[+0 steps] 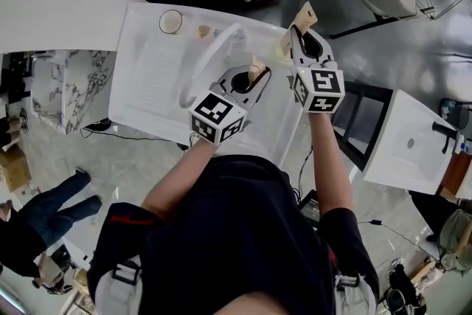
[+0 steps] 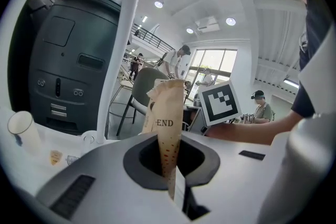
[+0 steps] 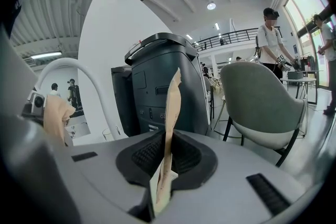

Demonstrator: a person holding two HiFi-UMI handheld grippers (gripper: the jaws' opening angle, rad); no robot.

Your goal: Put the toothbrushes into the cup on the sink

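White sink [image 1: 144, 88] spreads below you, with the cup [image 1: 170, 21] standing on its far edge, left of the curved faucet [image 1: 203, 63] and well apart from both grippers. Your left gripper [image 1: 254, 76], just right of the faucet, has its jaws pressed together on an upright paper-wrapped toothbrush [image 2: 167, 128]. Your right gripper [image 1: 298, 37], farther right, pinches a second wrapped toothbrush [image 3: 171, 113] upright too.

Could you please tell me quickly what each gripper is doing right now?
Left gripper: closed, holding a tan paper packet printed END.
Right gripper: closed, holding a second tan paper packet.
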